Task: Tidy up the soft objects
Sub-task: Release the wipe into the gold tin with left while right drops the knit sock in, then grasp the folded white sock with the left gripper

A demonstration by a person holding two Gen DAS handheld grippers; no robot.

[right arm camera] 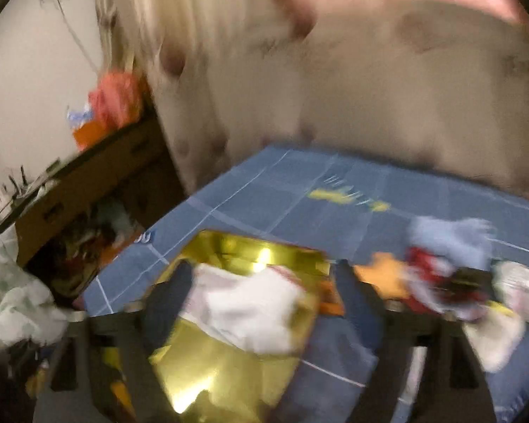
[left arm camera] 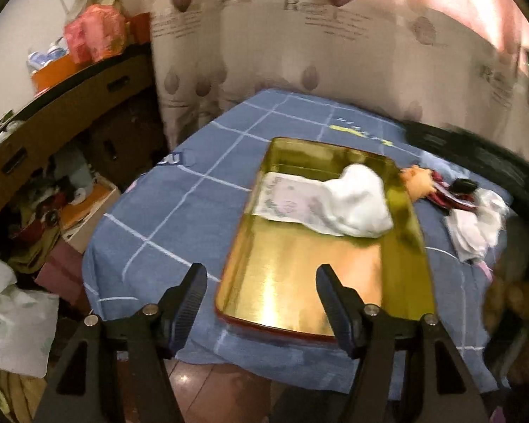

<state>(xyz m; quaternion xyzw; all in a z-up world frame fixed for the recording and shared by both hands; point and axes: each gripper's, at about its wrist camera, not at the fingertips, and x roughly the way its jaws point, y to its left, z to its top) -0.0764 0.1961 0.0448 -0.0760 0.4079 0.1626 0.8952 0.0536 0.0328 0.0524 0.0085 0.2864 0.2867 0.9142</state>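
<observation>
Left gripper (left arm camera: 261, 282) spread, empty, above gold tray (left arm camera: 264, 282); right gripper (right arm camera: 261, 282) spread around white cloth (right arm camera: 250, 303), not pinching.

- Gold tray (left arm camera: 299, 282): near half bare; white cloth (left arm camera: 352, 204) fills far half.
- 2 o'clock: loose cloth pile (left arm camera: 472, 218) crowds blue tablecloth (left arm camera: 180, 218).
</observation>
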